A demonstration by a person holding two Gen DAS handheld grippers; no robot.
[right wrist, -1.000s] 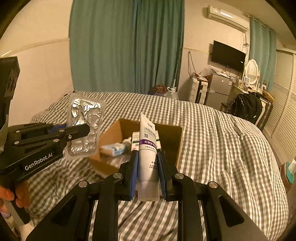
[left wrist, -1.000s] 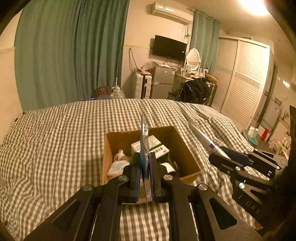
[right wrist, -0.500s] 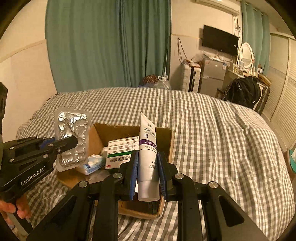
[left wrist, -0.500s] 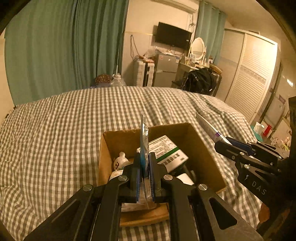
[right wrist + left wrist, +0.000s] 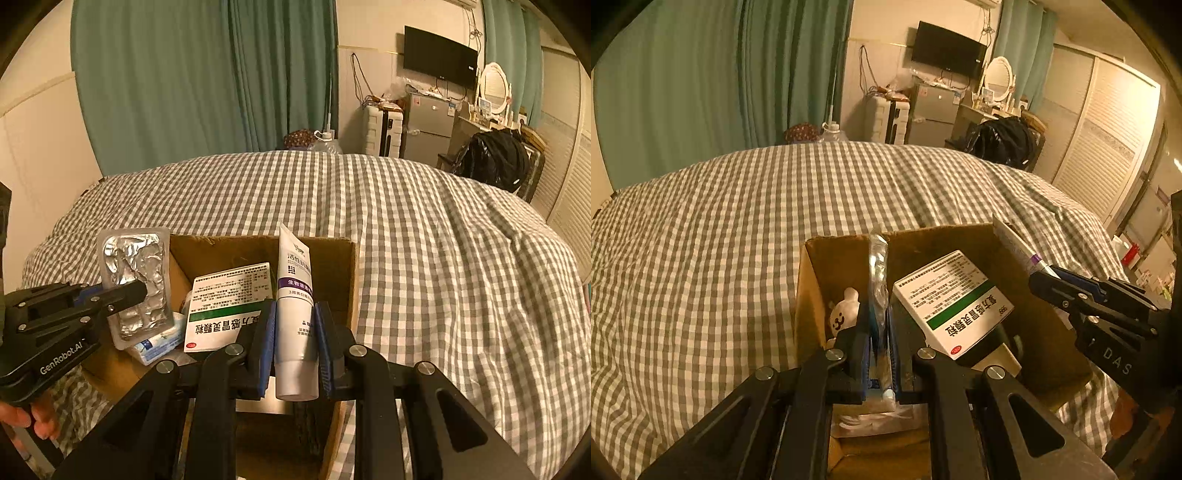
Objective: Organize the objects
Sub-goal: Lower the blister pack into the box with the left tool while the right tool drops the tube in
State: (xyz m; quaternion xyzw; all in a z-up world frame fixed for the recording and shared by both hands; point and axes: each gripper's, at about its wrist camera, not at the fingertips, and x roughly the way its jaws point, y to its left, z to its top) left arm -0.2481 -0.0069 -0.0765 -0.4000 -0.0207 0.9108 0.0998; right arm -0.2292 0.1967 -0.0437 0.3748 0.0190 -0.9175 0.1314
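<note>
Over the cardboard box (image 5: 332,266) on the checked bed (image 5: 424,221), left hand-held gripper (image 5: 877,354) is pinching a foil blister pack (image 5: 135,280) w/ jaws closed; right hand-held gripper (image 5: 294,332) is clamping a white tube (image 5: 294,295) upright, above a green-striped medicine carton (image 5: 229,306) inside.

blister pack (image 5: 135,282): foil, upright | tube (image 5: 295,295): white, upright | box (image 5: 809,288): cardboard, open

Bedcover (image 5: 424,236): grey/white gingham check. Cardboard box (image 5: 332,266): plain brown. Medicine carton (image 5: 229,306): white w/ green band, black print. Tube (image 5: 295,295): white body, purple band, grey lower part. Blister pack (image 5: 135,273): silver foil, crinkled. Curtains (image 5: 207,74): teal green. Both grippers, left gripper (image 5: 878,332), right gripper (image 5: 295,332): black frames, blue pads.
</note>
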